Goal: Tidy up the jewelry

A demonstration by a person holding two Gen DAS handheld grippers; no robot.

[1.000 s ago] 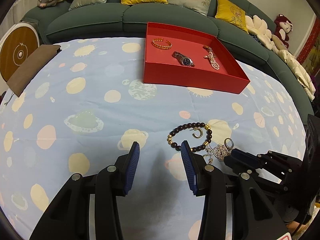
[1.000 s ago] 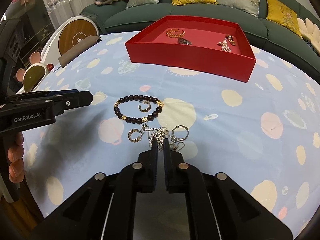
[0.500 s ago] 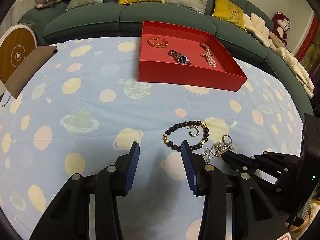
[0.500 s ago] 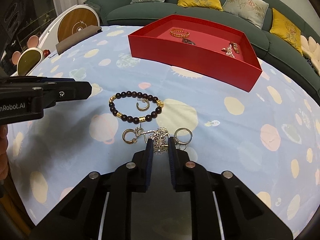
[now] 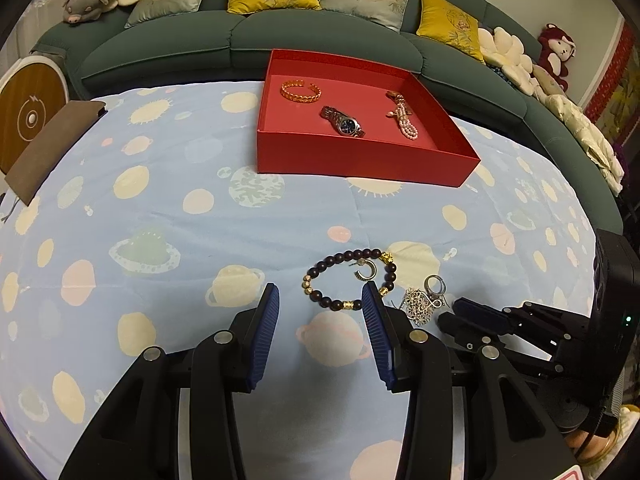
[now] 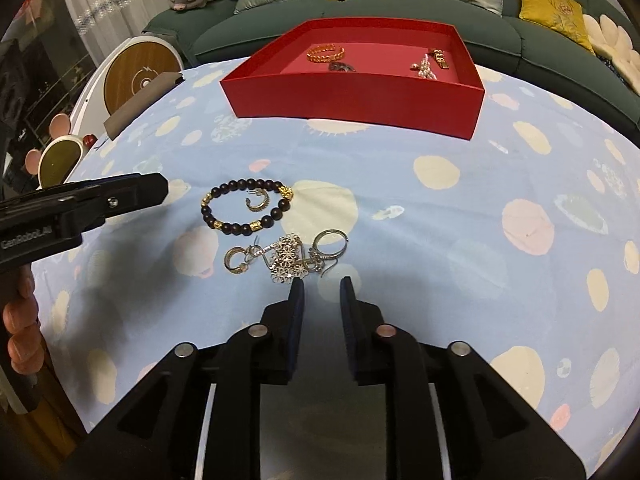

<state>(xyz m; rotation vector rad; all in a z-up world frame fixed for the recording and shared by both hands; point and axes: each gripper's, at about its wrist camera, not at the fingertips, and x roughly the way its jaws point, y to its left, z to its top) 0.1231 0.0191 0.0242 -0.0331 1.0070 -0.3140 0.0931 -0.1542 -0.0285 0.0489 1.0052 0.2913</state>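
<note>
A red tray at the back holds a gold bangle, a wristwatch and a pearl piece. On the cloth lie a dark bead bracelet with a gold hoop earring inside it, a silver flower piece, a ring and a gold earring. My left gripper is open and empty, just short of the bracelet. My right gripper is partly open and empty, just short of the flower piece.
The table has a blue planet-print cloth. A green sofa with cushions curves behind it. A brown pad lies at the left edge, by a round wooden disc. The right gripper's body sits beside the left.
My right gripper has opened from nearly shut and drawn back slightly from the flower piece. The left gripper has backed away a little and stays open.
</note>
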